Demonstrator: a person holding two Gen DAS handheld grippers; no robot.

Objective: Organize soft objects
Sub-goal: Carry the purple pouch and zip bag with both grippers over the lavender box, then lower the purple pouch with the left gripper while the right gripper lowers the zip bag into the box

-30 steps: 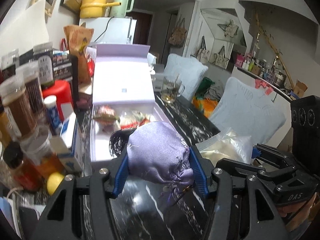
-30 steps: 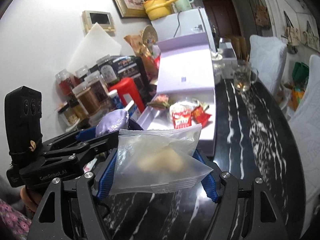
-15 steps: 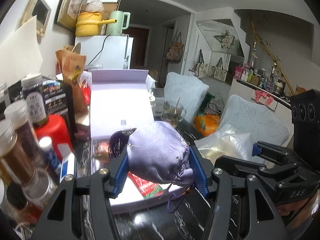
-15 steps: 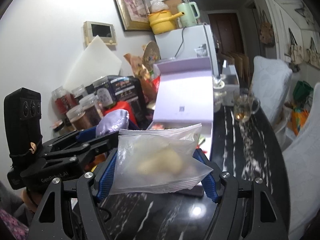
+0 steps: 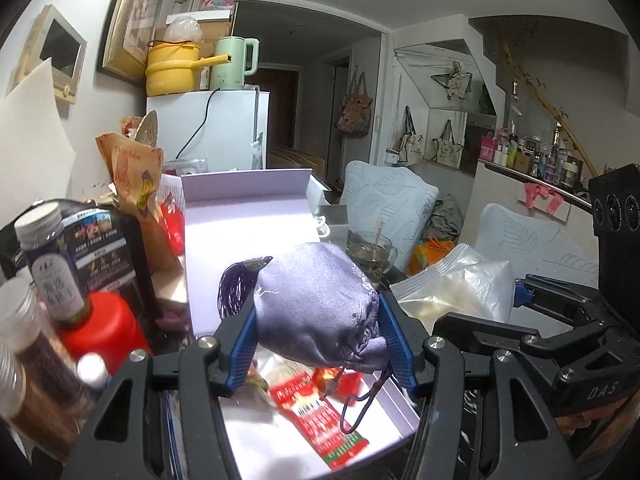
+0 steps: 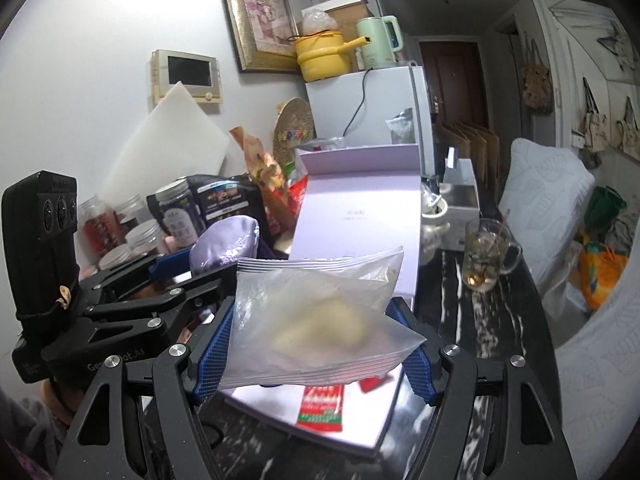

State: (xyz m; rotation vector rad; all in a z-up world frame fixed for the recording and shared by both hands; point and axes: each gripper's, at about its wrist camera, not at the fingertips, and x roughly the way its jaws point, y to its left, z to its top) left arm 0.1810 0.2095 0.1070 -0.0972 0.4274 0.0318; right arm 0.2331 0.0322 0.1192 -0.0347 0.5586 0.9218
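Note:
My left gripper (image 5: 318, 334) is shut on a lilac satin drawstring pouch (image 5: 316, 304) and holds it above the open white gift box (image 5: 394, 404). The pouch's cord (image 5: 360, 404) dangles into the box. My right gripper (image 6: 310, 340) is shut on a clear zip bag (image 6: 320, 316) with a pale yellow lump inside, held over the box's near edge (image 6: 376, 436). The pouch also shows in the right wrist view (image 6: 226, 248), and the zip bag in the left wrist view (image 5: 460, 284). Red snack packets (image 5: 320, 416) lie in the box.
Jars (image 5: 52, 256), a red container (image 5: 100, 332) and a black carton (image 5: 108, 248) crowd the left of the box. The box lid (image 5: 248, 216) stands raised behind. A glass mug (image 6: 486, 256) stands on the dark marble table (image 6: 496, 320). Cushioned chairs (image 5: 388, 204) are on the right.
Both grippers have risen and moved forward with their loads; the pouch and the zip bag now hang over the open box instead of short of it.

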